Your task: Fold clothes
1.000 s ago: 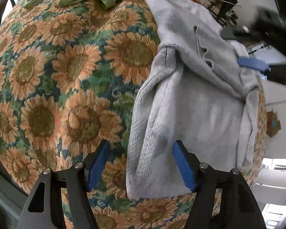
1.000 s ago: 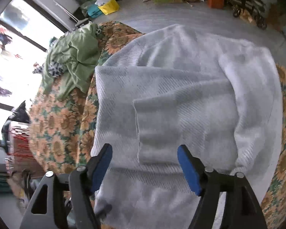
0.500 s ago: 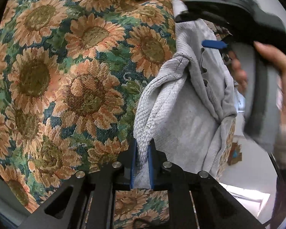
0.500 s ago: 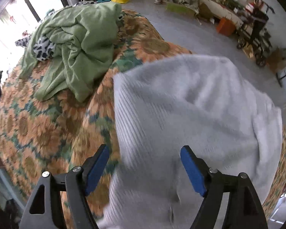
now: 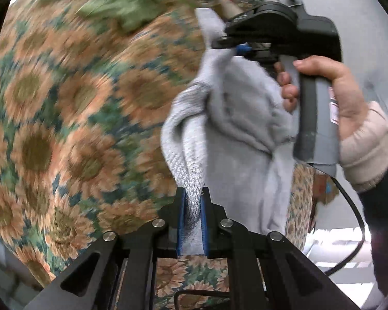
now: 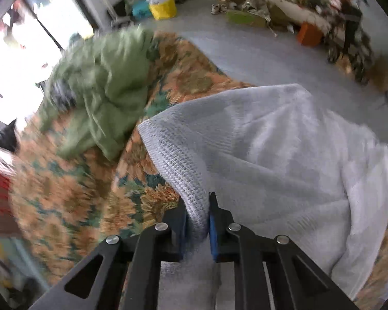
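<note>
Two grippers pinch one grey sweater [image 6: 284,155]: left gripper [image 5: 192,219] clamps an edge; right gripper [image 6: 197,222], jaws just closed, another at one o'clock from it.

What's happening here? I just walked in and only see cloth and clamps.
A person is folding a grey knit sweater on a sunflower-print cover, with a handheld gripper in each hand. The left gripper is clamped on one bunched edge. The right gripper has just closed on another edge, fabric pinched between its pads. Green clothes lie heaped further back, not yet folded.
</note>
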A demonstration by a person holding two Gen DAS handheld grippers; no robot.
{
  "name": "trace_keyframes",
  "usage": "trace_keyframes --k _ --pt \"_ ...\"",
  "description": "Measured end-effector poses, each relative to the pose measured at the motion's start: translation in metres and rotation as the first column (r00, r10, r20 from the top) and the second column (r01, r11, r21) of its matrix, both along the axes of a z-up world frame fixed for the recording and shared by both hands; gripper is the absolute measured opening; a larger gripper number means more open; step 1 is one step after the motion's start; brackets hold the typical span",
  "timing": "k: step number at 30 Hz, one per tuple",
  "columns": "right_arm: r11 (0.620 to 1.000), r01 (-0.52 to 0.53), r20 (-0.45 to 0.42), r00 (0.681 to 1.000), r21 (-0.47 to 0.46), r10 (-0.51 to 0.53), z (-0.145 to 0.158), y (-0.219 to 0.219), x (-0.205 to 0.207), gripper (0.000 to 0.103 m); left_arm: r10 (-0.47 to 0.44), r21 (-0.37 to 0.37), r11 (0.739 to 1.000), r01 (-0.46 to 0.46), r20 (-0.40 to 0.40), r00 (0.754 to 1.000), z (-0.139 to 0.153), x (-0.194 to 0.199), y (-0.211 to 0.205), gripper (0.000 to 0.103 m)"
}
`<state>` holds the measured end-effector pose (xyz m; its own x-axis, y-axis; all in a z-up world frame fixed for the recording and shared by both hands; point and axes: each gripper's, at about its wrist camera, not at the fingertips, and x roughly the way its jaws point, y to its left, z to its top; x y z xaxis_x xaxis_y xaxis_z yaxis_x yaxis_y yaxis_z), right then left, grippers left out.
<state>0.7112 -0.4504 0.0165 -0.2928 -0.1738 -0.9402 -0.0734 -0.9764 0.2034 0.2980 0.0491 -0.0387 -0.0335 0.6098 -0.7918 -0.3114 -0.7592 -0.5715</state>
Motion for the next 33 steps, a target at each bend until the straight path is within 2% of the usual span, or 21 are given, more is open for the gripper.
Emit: trace_keyframes --k 4,6,9,17,19,22,25,29,31,33 --pt "0.992 0.076 -0.07 0.994 -0.104 -0.084 0.035 0.051 0.025 0.014 -0.105 0.075 0.991 0.109 -0.061 0.993 0.033 0.009 0.025 0.01" --pt "0.977 0.136 -0.089 0.984 -0.166 -0.152 0.048 0.085 0.04 0.014 -0.172 0.088 0.98 0.179 -0.088 0.981 0.041 0.018 0.048 0.01" --pt "0.946 0.215 -0.1 0.964 -0.241 -0.245 0.057 0.129 0.058 0.013 -0.262 0.103 0.956 0.274 -0.121 0.958 0.052 0.029 0.082 0.01" --pt "0.876 0.334 -0.142 0.905 -0.349 -0.402 0.072 0.225 0.105 0.009 -0.428 0.123 0.886 0.448 -0.155 0.89 0.066 0.084 0.161 0.01" --pt "0.868 0.348 -0.135 0.899 -0.354 -0.416 0.067 0.242 0.113 0.009 -0.455 0.119 0.874 0.471 -0.141 0.879 0.06 0.092 0.18 0.01" --pt "0.856 0.369 -0.123 0.891 -0.363 -0.437 0.06 0.266 0.125 0.009 -0.468 0.124 0.87 0.477 -0.097 0.879 0.05 0.099 0.199 0.01" --pt "0.827 0.39 -0.118 0.875 -0.405 -0.47 0.05 0.287 0.135 0.009 -0.477 0.119 0.867 0.483 -0.08 0.875 0.047 0.105 0.217 0.01" --pt "0.785 0.401 -0.111 0.857 -0.473 -0.504 0.046 0.308 0.148 0.009 -0.528 0.067 0.841 0.536 -0.105 0.842 0.044 0.122 0.242 0.01" --pt "0.796 0.4 -0.107 0.862 -0.455 -0.495 0.042 0.315 0.148 0.009 -0.547 0.046 0.833 0.552 -0.087 0.832 0.034 0.128 0.252 0.01" --pt "0.818 0.41 -0.077 0.876 -0.404 -0.477 0.029 0.32 0.145 0.009 -0.536 0.04 0.843 0.536 -0.017 0.844 0.015 0.127 0.258 0.01"
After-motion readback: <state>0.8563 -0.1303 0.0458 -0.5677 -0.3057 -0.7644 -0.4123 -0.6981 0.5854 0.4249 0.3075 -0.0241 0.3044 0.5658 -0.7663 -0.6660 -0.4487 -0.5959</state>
